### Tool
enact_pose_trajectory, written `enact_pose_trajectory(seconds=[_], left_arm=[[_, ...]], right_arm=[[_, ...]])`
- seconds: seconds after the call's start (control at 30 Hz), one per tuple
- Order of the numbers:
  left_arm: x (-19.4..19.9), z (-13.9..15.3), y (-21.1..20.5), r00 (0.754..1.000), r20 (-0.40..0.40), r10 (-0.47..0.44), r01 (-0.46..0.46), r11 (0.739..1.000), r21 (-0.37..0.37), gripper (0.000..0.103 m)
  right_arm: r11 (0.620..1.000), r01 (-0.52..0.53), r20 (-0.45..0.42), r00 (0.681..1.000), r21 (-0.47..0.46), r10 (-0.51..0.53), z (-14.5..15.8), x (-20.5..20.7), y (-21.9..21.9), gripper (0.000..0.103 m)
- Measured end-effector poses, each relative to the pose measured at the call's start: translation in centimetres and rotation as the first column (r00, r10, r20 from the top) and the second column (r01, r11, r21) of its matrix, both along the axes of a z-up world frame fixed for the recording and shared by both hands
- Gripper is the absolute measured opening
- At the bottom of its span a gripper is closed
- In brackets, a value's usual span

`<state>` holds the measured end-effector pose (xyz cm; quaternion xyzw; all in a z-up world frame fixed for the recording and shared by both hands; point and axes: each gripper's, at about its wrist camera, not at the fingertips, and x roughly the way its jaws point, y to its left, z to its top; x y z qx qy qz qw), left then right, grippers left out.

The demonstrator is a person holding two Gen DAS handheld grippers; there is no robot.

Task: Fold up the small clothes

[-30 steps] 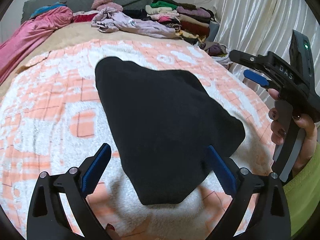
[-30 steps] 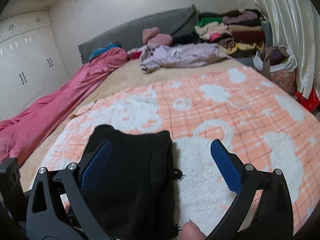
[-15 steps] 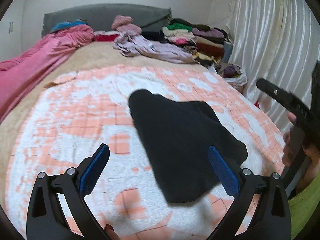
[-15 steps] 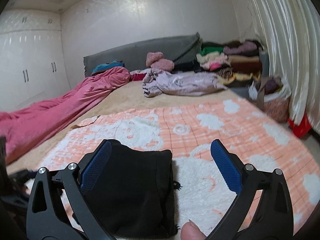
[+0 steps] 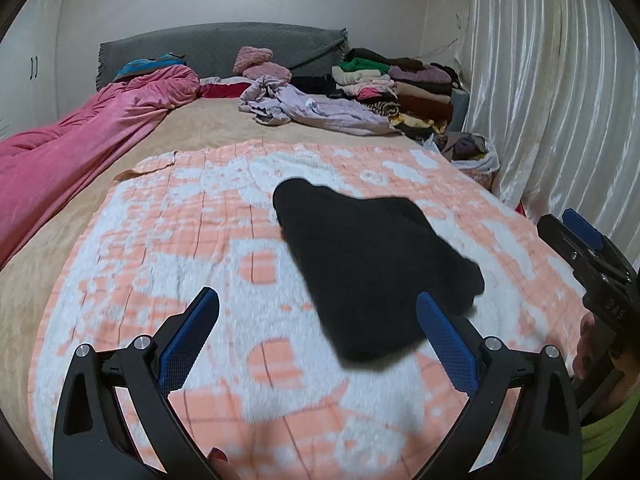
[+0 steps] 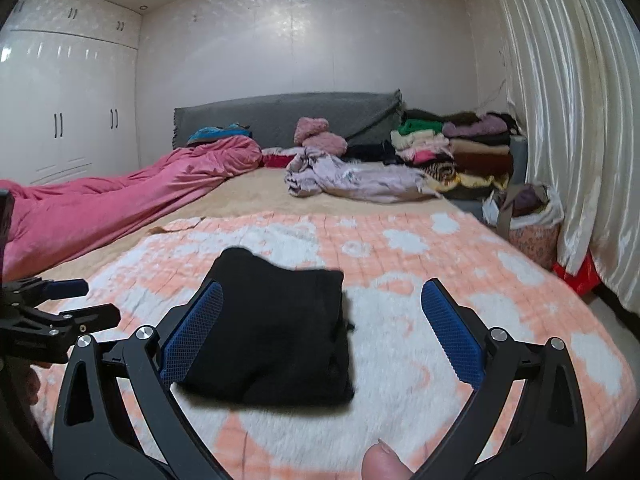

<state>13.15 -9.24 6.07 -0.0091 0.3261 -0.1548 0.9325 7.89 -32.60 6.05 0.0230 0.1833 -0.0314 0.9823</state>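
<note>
A folded black garment [image 5: 372,268] lies flat on the orange-and-white fleece blanket [image 5: 160,248]; it also shows in the right wrist view [image 6: 280,332]. My left gripper [image 5: 318,338] is open and empty, raised above the blanket to the garment's near left. My right gripper [image 6: 322,334] is open and empty, raised behind the garment's near edge. The right gripper shows at the right edge of the left wrist view [image 5: 592,256]. The left gripper shows at the left edge of the right wrist view [image 6: 48,304].
A pink duvet [image 6: 120,204] lies along the bed's left side. A crumpled lilac garment [image 6: 352,176] and a stack of folded clothes [image 6: 456,152] sit by the grey headboard [image 6: 280,120]. A bag of clothes [image 6: 524,216] stands by the curtain [image 6: 560,120].
Both grippers have pulled back and up from the black garment, so it looks smaller and farther. The garment lies still, and both grippers stay open.
</note>
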Motion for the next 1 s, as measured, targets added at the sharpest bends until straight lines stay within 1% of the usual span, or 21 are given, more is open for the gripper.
enact_pose_trajectory(seconds=[0.1, 0.2, 0.27, 0.37, 0.5, 0.6, 0.83, 1.0], left_arm=[[-0.9, -0.6, 0.3, 1.000, -0.014, 0.002, -0.002, 1.000, 0.002, 0.099], [-1.7, -1.4, 0.8, 0.999, -0.033, 0.015, -0.015, 1.000, -0.001, 0.099], [-2.1, -2.0, 1.2, 0.998, -0.050, 0.030, -0.030, 1.000, -0.006, 0.099], [-2.8, -2.9, 1.8, 0.996, -0.076, 0.044, -0.045, 0.999, -0.009, 0.099], [-3.4, -4.2, 2.5, 0.992, -0.111, 0.053, -0.054, 0.998, -0.011, 0.099], [-3.0, -4.9, 2.6, 0.989, -0.133, 0.060, -0.062, 0.998, -0.010, 0.099], [-2.2, -6.3, 2.5, 0.983, -0.167, 0.069, -0.067, 0.998, 0.018, 0.099], [-2.0, -6.5, 2.6, 0.981, -0.178, 0.075, -0.072, 0.997, 0.025, 0.099]], right_arm=[[1.000, -0.001, -0.038, 0.999, 0.025, 0.002, -1.1, -0.9, 0.2, 0.094], [1.000, 0.001, -0.067, 0.998, 0.013, 0.000, -1.9, -1.4, 0.6, 0.094], [1.000, -0.007, -0.087, 0.996, 0.024, 0.009, -2.3, -1.7, 0.9, 0.094], [0.999, -0.019, -0.141, 0.990, 0.043, 0.025, -3.4, -2.0, 1.4, 0.094], [1.000, 0.024, -0.247, 0.969, -0.004, -0.024, -5.5, -1.3, 2.1, 0.094], [0.999, 0.028, -0.316, 0.948, -0.024, -0.034, -7.1, -0.2, 2.5, 0.094], [1.000, 0.017, -0.335, 0.942, -0.008, -0.018, -8.0, 0.2, 2.5, 0.094], [1.000, 0.016, -0.339, 0.941, -0.005, -0.017, -8.3, 0.6, 2.4, 0.094]])
